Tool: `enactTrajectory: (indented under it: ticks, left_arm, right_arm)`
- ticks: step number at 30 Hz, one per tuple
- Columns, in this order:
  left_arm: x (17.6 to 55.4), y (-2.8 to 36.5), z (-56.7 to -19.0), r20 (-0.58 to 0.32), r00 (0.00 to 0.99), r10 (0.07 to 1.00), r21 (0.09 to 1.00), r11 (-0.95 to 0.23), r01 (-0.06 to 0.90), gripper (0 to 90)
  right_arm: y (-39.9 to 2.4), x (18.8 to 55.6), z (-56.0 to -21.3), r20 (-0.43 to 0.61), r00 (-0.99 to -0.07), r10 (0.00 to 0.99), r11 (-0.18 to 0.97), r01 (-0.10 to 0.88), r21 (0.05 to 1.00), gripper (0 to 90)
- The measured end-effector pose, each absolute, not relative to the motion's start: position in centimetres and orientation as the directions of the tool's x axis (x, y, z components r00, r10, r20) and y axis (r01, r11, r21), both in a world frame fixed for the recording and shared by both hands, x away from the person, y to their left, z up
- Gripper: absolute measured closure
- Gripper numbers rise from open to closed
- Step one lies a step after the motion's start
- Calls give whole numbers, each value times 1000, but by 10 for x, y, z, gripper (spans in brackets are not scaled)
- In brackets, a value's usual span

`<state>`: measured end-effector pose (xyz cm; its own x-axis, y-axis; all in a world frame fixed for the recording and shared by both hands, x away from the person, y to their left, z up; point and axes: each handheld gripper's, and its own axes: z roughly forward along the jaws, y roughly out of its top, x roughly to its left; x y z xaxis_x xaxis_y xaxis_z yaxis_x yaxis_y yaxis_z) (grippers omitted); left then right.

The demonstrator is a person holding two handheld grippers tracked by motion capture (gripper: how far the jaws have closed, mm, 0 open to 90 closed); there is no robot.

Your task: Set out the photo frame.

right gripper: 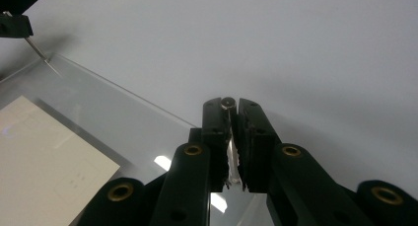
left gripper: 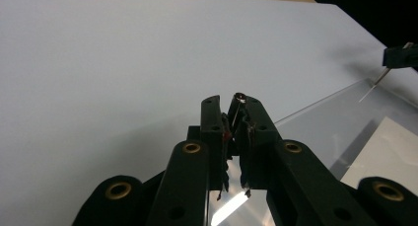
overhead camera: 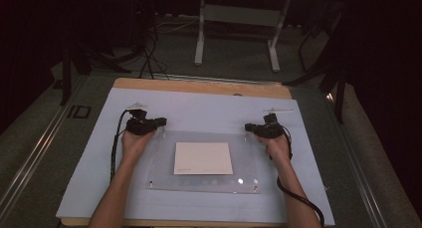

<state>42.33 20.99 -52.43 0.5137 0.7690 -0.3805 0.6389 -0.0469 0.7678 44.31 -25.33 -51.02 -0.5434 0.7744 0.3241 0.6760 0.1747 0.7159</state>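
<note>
Acrylic sheet [overhead camera: 204, 161], clear and rectangular, is what both my tools have hold of: it lies over the pale blue mat [overhead camera: 89, 178] that covers most of the wooden counter [overhead camera: 199, 86], roughly in the middle of it, with its near edge towards me and small fasteners at its near corners. Under or on the sheet I see a cream paper card [overhead camera: 203, 158], square-ish and centred. My left tool [overhead camera: 160, 122] sits at the sheet's far left corner, its jaws pressed together on that corner; in the left gripper view the left tool [left gripper: 235, 116] pinches the thin clear edge [left gripper: 315, 107], which runs off to the right. My right tool [overhead camera: 249, 128] is at the far right corner, and in the right gripper view the right tool [right gripper: 233, 118] is clamped the same way, a sliver of the sheet [right gripper: 123, 107] shining between the jaws and a small round fastener [right gripper: 227, 102] showing at their tips. In each gripper view the other tool shows far off with a thin metal pin [right gripper: 40, 51] beside the opposite corner.
</note>
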Motion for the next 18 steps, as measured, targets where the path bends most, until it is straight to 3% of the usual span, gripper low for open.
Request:
enactTrajectory:
  ticks: [12,18]
  left_arm:
    - [443,207,-529,-442,449,777,728,18,685,855]
    - [446,205,-530,-458,421,783,714,42,698,856]
  right_arm:
    - [-253,461,-513,399,-474,785,99,731,675,851]
    - [-246,460,-511,307,-496,812,159,694,702,831]
